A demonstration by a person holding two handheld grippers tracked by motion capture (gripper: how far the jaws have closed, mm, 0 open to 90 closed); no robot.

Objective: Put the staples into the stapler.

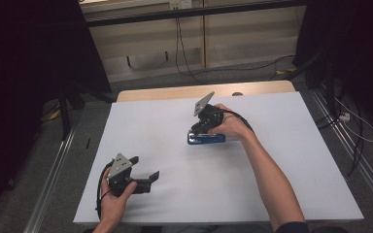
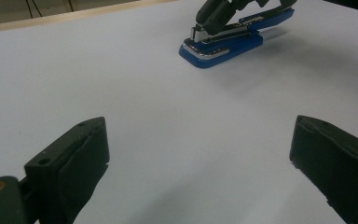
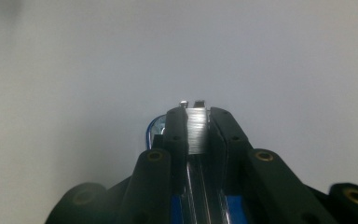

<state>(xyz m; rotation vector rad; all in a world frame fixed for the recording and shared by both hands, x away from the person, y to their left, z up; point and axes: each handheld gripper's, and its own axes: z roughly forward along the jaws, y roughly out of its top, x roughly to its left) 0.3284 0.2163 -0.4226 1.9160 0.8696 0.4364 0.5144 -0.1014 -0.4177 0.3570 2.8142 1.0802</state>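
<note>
While the right gripper (image 1: 200, 130) clamps the blue stapler (image 1: 206, 139) between its jaws, the left gripper (image 1: 144, 170) stands wide open, well apart from it.

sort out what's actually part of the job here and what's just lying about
In use: blue stapler on the white table; right gripper shut on its metal top; left gripper, open, waiting over bare table.

Lying about: cables on the floor beyond the table; black stand at left.

Right gripper (image 3: 197, 122), jaws clamped on silver staple strip (image 3: 196, 130), white table (image 3: 74, 70)
</note>
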